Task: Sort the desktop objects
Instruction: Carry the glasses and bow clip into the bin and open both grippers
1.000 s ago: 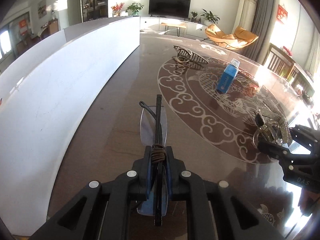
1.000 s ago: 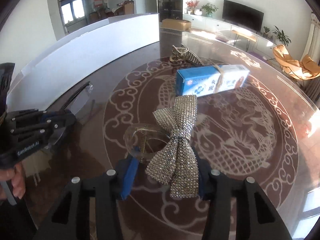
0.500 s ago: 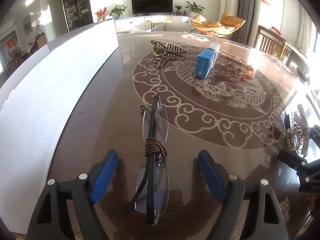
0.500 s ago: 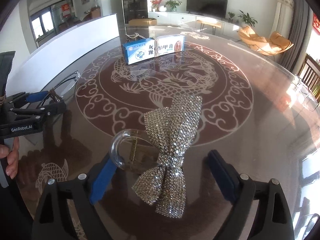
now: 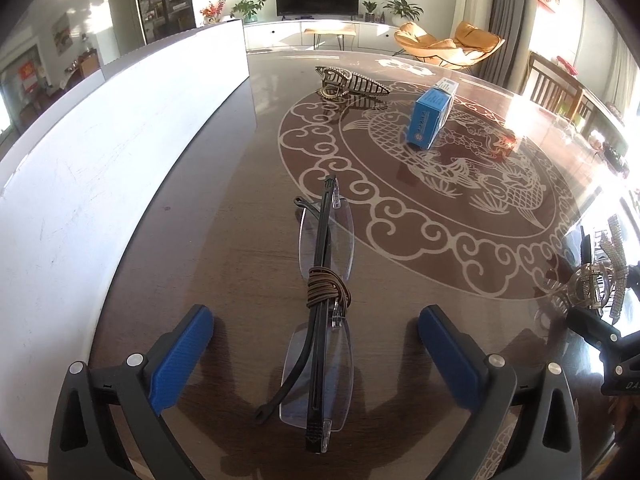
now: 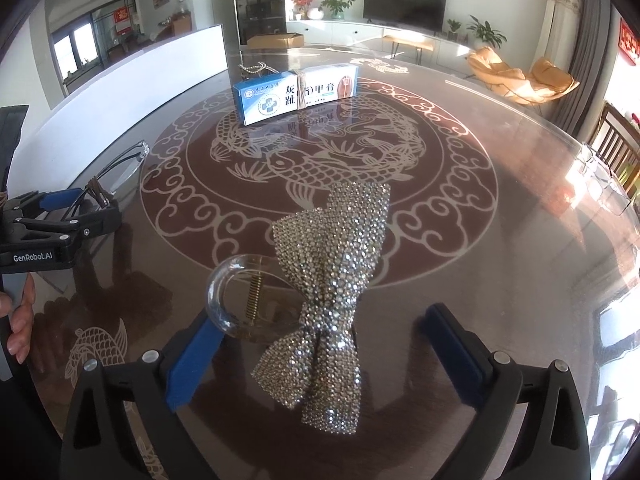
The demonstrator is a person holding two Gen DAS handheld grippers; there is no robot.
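Note:
Folded rimless glasses (image 5: 320, 240), tied with a brown cord, lie on the dark table (image 5: 224, 240) between the blue pads of my left gripper (image 5: 314, 320). Its jaws are opening and the pads stand well clear of the frame. A rhinestone bow hair clip (image 6: 336, 256) with a clear loop lies on the table between the pads of my right gripper (image 6: 322, 324). Those jaws are opening too; the clear loop sits close by the left pad. The bow clip (image 5: 600, 280) also shows at the right edge of the left wrist view.
A blue and white medicine box (image 6: 296, 94) stands mid-table, with a metal claw hair clip (image 5: 352, 82) behind it. A tall white panel (image 5: 100, 160) runs along the table's left side. A hand (image 6: 20, 320) holds the left gripper (image 6: 76, 208).
Both grippers opened: the left let go of the glasses, the right let go of the bow clip, and both objects now rest on the table. The right view swung sideways before settling.

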